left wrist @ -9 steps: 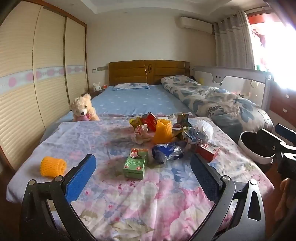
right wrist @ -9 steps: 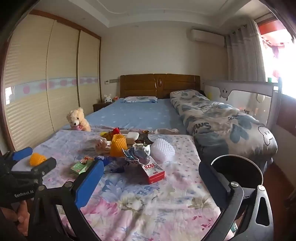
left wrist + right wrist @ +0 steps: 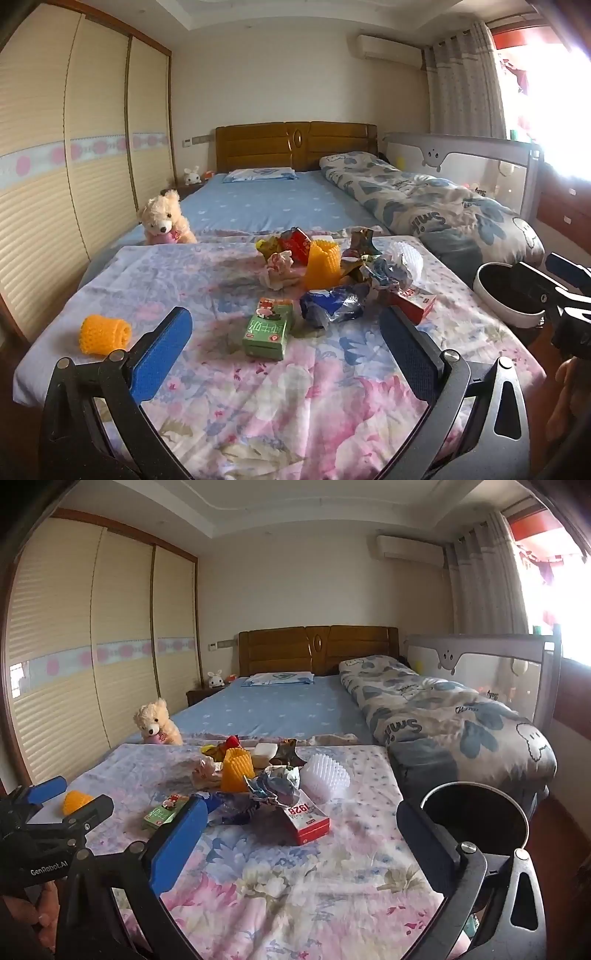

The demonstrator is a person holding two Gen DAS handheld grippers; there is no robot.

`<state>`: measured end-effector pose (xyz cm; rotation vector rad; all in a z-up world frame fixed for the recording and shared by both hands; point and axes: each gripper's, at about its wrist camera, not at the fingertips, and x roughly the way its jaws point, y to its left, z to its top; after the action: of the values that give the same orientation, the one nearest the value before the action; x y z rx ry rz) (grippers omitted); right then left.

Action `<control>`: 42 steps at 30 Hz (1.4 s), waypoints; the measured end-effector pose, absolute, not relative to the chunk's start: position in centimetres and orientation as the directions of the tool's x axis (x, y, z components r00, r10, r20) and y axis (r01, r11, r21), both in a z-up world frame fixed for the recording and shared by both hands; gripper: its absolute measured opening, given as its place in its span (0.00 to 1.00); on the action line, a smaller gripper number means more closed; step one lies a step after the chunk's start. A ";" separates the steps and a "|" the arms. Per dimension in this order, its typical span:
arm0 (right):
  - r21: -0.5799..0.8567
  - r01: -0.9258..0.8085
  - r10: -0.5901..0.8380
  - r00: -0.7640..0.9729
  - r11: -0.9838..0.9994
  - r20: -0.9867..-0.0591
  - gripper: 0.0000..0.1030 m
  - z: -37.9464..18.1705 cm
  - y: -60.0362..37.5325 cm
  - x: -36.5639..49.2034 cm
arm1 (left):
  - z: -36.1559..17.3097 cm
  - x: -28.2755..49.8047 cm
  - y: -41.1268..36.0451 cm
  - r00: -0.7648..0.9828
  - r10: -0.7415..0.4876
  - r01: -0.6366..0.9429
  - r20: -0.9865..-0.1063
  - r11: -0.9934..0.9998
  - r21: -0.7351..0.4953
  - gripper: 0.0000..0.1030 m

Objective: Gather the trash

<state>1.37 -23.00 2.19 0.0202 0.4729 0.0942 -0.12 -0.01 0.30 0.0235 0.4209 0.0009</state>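
Trash lies on the floral sheet at the bed's foot: a green carton [image 3: 268, 328] [image 3: 162, 811], a crumpled blue wrapper [image 3: 332, 304], a red box [image 3: 412, 302] [image 3: 308, 819], an orange foam net [image 3: 323, 264] [image 3: 236, 771], a white foam net [image 3: 327, 777], crumpled paper [image 3: 279, 269] and a second orange net [image 3: 105, 334] far left. A white-rimmed black bin [image 3: 506, 291] [image 3: 476, 818] stands at the bed's right. My left gripper [image 3: 286, 343] is open and empty, just short of the carton. My right gripper [image 3: 301, 836] is open and empty, near the red box.
A teddy bear [image 3: 164, 221] sits at the left bed edge. A folded quilt [image 3: 424, 199] lies along the right side, with a bed rail [image 3: 465, 162] behind it. Wardrobe doors [image 3: 74, 166] line the left wall.
Both views have shifted very slightly. Nothing has been picked up or moved.
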 end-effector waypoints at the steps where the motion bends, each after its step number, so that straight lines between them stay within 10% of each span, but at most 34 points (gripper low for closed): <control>1: 0.043 -0.085 0.095 0.885 0.995 -0.456 1.00 2.2 -23.0 1.4 | 0.5 -0.2 -0.2 0.912 0.006 0.005 -0.409 1.000 0.026 1.00; 42: 0.073 -0.097 0.121 0.867 0.993 -0.484 1.00 1.0 -23.3 1.8 | -0.5 0.4 -1.4 0.907 -0.002 0.018 -0.421 0.999 0.036 1.00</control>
<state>1.79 -23.28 0.95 0.0465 0.5091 0.1141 0.39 -1.36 -0.51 0.0392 0.4349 -0.0103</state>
